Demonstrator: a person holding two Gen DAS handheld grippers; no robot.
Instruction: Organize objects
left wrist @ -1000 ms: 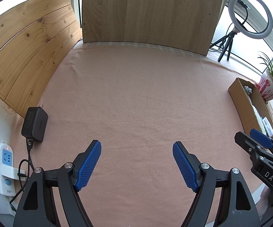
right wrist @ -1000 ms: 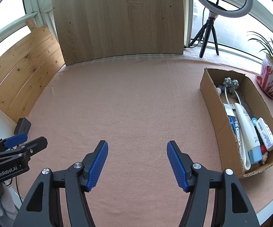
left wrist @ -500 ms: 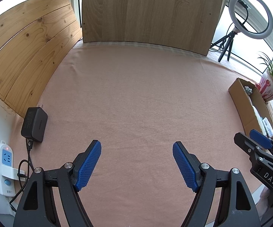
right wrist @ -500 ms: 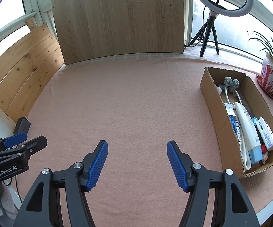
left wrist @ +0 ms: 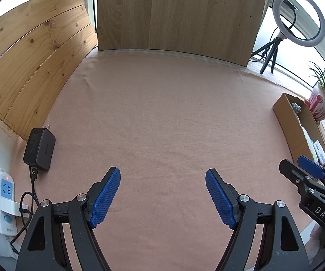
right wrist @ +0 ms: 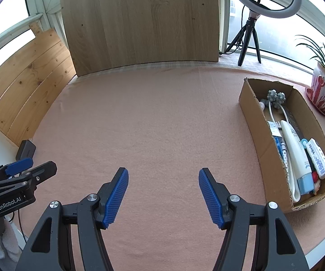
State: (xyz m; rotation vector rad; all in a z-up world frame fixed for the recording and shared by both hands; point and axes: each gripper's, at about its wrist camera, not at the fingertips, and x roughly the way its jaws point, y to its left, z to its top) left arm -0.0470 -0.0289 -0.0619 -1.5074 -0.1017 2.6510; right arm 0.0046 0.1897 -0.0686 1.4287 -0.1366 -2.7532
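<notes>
Box with toiletries sits right of your right gripper, long axis running away from you; right hand is nearer. Both jaws spread apart, empty; left gripper over bare tabletop.

The cardboard box sits open-topped at the right edge of the pink surface, long and narrow. Packed inside lengthwise: a white tube with a blue cap, a white packet beside it, and a grey knobbly massager at the far end.
</notes>
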